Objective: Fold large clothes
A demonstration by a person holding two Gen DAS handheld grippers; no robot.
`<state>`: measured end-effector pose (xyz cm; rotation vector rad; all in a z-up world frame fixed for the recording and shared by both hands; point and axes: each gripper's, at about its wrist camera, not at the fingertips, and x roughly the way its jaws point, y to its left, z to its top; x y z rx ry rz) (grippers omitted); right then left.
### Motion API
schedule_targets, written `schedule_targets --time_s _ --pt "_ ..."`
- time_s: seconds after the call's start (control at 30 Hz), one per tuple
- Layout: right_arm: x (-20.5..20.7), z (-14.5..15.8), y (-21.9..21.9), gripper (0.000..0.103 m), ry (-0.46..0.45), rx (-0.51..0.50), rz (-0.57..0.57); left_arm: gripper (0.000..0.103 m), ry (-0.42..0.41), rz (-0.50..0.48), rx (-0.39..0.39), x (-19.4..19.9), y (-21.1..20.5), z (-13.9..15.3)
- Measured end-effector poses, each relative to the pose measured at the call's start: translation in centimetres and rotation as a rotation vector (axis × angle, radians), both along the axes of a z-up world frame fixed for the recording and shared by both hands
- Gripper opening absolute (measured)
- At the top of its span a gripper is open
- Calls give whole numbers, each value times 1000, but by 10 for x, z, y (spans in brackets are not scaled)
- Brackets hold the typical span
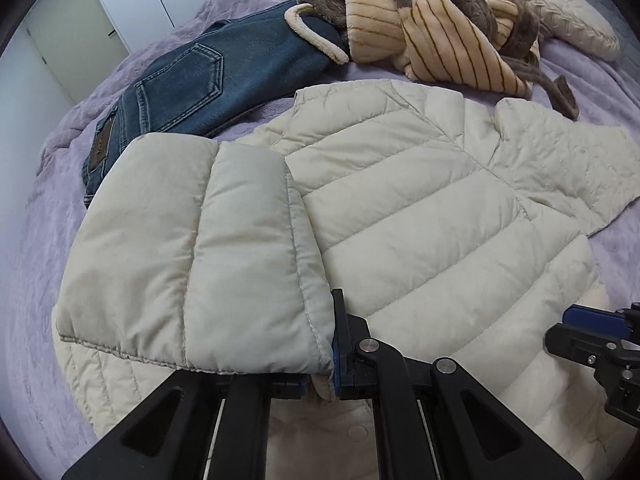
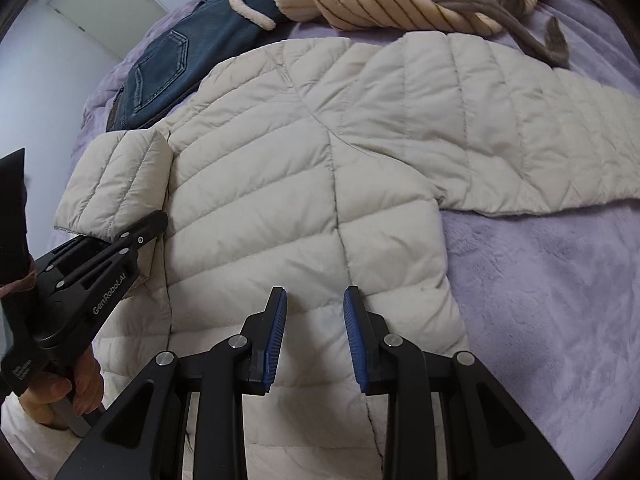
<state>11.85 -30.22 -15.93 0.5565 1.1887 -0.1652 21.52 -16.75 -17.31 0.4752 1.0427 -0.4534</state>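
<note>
One "GenRobot.AI" left gripper (image 2: 158,220), cream jacket (image 2: 300,184)

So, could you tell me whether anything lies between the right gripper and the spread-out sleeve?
Nothing visible does. The right gripper hangs open over the jacket, and the sleeve lies uncovered on the bedspread.

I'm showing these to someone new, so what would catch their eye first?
A big cream puffer jacket lies spread across the purple bedspread, filling the middle. The left gripper is shut on one sleeve's cuff, folded in over the jacket's body, while the right gripper hangs open above the hem. Behind lie blue jeans and a striped plush robe.
</note>
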Motion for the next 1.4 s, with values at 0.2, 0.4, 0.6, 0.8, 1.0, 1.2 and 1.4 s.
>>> schedule_targets --time_s 0.2,0.4,0.6,0.8,1.0,1.2,1.4 --pt "6 -5 -7 33 -22 51 -27 102 -83 -19 41 -12 -9 8" --pt "5 -5 -12 33 -41 91 -53 102 -103 -153 20 -36 -22 22" --pt "-17 -3 -28 46 -71 145 -122 102 -122 -219 -100 -61 -5 55" --pt "-22 4 -31 57 -89 146 -151 102 -183 8 -146 -38 77 77" --pt "-5 14 -19 66 -149 218 -128 102 -152 459 -87 16 189 48" --pt "40 8 -12 65 -191 293 -165 102 -68 606 -30 34 229 -2" --pt "55 -11 -11 9 -78 163 -149 102 -46 587 -14 33 220 -24"
